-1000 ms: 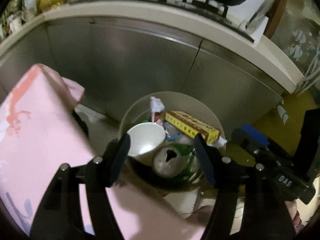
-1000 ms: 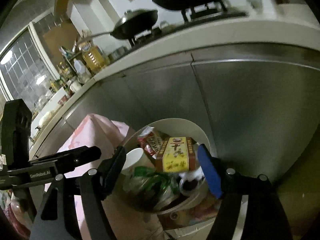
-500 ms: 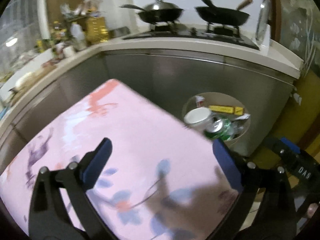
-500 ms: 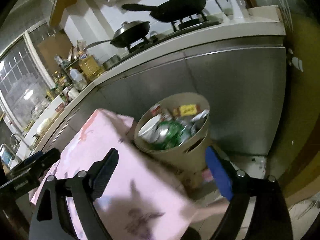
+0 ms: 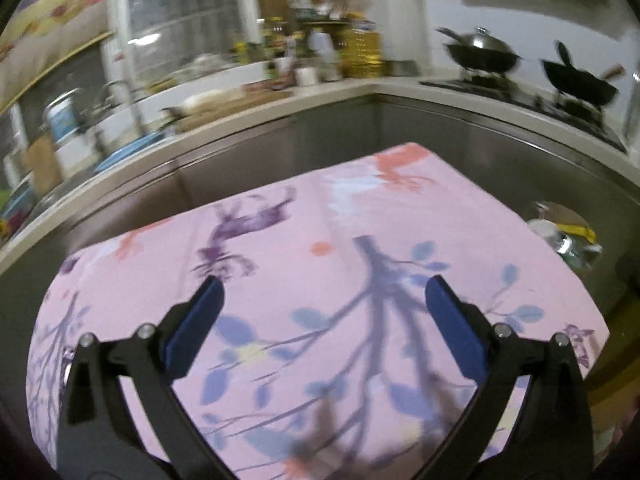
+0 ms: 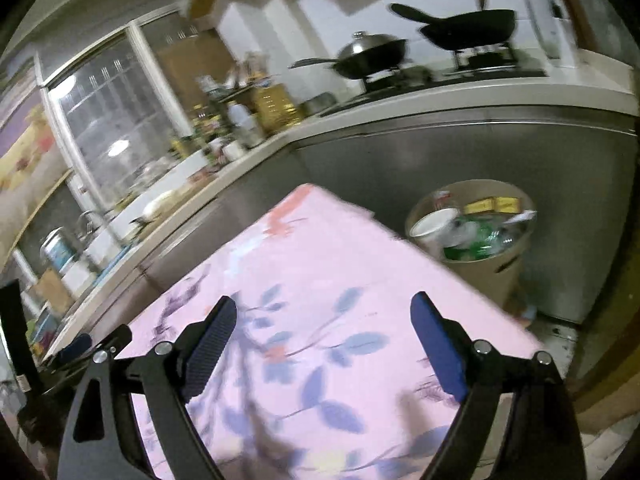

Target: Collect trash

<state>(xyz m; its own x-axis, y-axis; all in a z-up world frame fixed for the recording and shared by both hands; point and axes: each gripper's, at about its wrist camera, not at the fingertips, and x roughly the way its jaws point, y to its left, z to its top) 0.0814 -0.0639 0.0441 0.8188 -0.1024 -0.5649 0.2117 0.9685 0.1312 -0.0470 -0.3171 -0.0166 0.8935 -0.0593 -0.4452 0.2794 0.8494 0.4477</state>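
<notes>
Both my claws, left claw (image 5: 322,304) and right claw (image 6: 322,326), gape wide, empty, over the pink floral-cloth bench (image 5: 340,240); full trash bin (image 6: 496,264) sits beside, ready for dropping.

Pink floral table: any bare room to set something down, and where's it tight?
The pink floral table shows nothing on it in either view, from its far corner by the steel cabinets to both open grippers. Crowded: the bin off its right edge is full to the rim, and the counter under the window is cluttered.
</notes>
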